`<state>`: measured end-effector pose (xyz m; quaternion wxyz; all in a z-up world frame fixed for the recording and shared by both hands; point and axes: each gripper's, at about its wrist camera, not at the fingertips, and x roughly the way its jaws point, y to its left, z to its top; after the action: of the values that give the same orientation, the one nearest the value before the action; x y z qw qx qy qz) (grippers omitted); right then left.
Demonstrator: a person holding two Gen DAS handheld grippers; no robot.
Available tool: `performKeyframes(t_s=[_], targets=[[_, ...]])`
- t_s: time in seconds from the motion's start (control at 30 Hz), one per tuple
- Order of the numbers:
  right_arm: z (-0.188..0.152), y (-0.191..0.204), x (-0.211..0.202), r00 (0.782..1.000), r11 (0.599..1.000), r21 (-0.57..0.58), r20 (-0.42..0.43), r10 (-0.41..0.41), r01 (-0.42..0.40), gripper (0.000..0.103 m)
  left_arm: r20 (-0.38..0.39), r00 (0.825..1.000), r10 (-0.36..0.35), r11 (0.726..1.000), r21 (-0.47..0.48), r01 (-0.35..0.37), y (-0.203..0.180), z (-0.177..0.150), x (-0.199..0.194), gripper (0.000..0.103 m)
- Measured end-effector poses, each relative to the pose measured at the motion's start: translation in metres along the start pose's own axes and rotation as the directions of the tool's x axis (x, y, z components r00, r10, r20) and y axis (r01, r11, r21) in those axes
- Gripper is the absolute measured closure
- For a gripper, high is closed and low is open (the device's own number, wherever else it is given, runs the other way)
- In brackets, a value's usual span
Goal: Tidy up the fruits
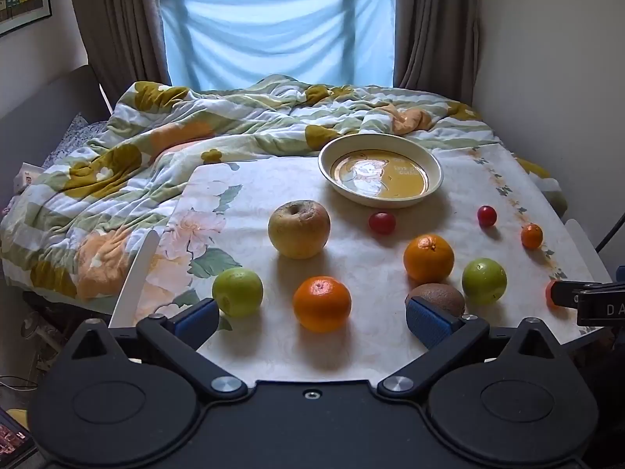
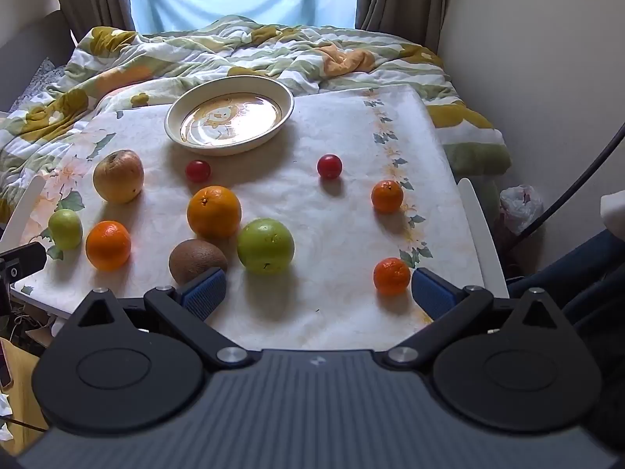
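Several fruits lie loose on a floral tablecloth [image 1: 363,344]. A yellow apple [image 1: 299,229], a small green apple [image 1: 237,291], an orange [image 1: 322,303], a larger orange [image 1: 428,258], a kiwi [image 1: 439,298] and a green apple [image 1: 484,280] sit near the front. An empty cream bowl [image 1: 381,170] stands at the back. My left gripper [image 1: 312,316] is open above the front edge, the orange lying ahead between its fingers, untouched. My right gripper [image 2: 318,291] is open too, the kiwi [image 2: 197,260] by its left finger and a small mandarin [image 2: 391,276] by its right.
Two cherry tomatoes [image 2: 197,170] [image 2: 329,166] and another mandarin [image 2: 386,196] lie mid-table. A rumpled floral duvet [image 1: 195,125] covers the bed behind the table. Walls close in on the right, curtains [image 1: 433,23] at the back. A white chair rail [image 2: 482,234] borders the table's right edge.
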<state>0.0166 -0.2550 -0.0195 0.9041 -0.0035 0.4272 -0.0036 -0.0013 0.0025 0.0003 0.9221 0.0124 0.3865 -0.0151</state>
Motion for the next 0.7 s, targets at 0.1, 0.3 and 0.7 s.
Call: performKeyframes(t_s=[0.1, 0.3, 0.7], targets=[[-0.001, 0.0, 0.0, 1.0, 1.0, -0.001, -0.007, 0.002, -0.002, 0.0, -0.01, 1.0, -0.013, 1.0, -0.019, 0.013, 0.007, 0.0, 0.002, 0.0], [-0.002, 0.0, 0.0, 1.0, 1.0, 0.002, -0.004, 0.006, -0.006, 0.0, -0.005, 1.0, 0.026, 1.0, 0.013, -0.026, -0.002, 0.0, 0.002, 0.0], [-0.005, 0.004, -0.002, 1.0, 1.0, -0.004, -0.001, 0.012, -0.012, 0.0, 0.0, 1.0, 0.03, 0.999, 0.011, -0.03, 0.0, -0.004, -0.002, 0.0]])
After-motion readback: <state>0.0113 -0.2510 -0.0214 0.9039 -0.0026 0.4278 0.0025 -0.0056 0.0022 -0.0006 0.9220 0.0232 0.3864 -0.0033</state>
